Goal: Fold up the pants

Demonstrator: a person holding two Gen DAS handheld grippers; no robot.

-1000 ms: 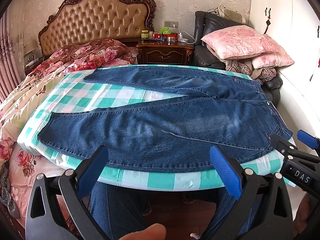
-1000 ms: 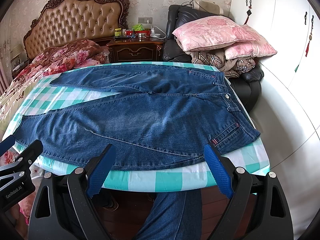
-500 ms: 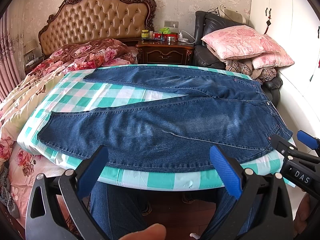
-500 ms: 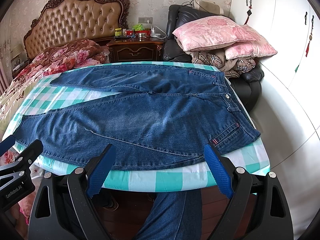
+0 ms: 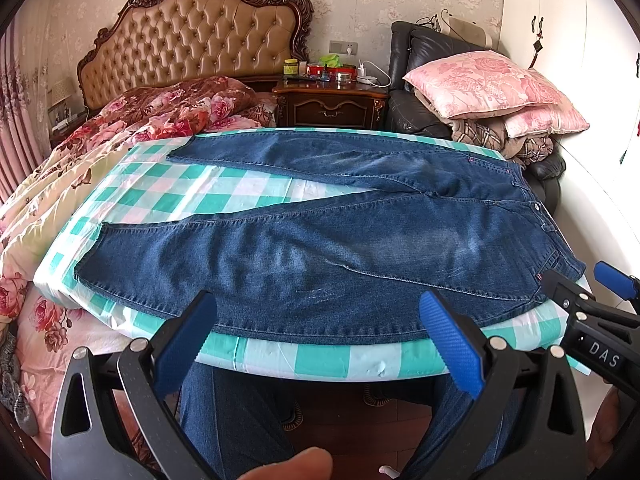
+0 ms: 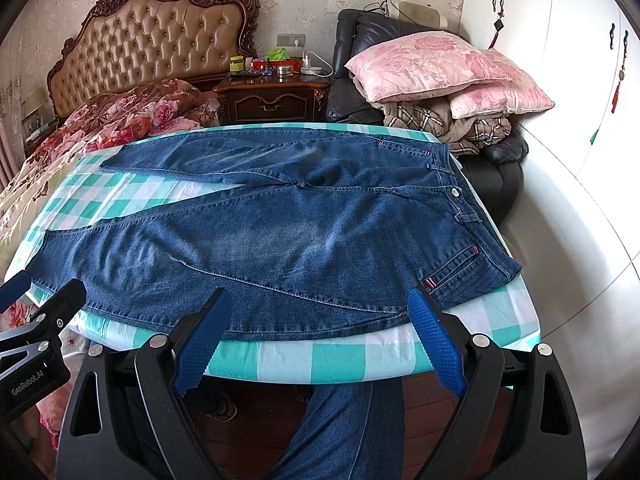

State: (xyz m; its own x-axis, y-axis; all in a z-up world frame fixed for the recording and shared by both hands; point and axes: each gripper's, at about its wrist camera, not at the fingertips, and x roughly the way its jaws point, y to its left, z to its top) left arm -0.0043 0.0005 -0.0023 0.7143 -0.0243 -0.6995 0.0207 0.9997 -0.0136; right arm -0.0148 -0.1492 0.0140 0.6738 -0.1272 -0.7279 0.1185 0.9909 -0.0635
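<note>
Pants (image 5: 340, 248) of dark blue denim lie spread flat on the checked green-and-white surface (image 5: 192, 196), waistband to the right, both legs reaching left and splayed apart. Left hand-held gripper (image 5: 320, 344) hovers just off the near edge, its blue pads wide apart and empty. Right hand-held gripper (image 6: 316, 344) hangs likewise, spread and holding nothing.

One jeans (image 5: 340, 256), two pink pillows (image 6: 436, 66), one nightstand (image 5: 332, 104), one headboard (image 5: 192, 44), two grippers.
</note>
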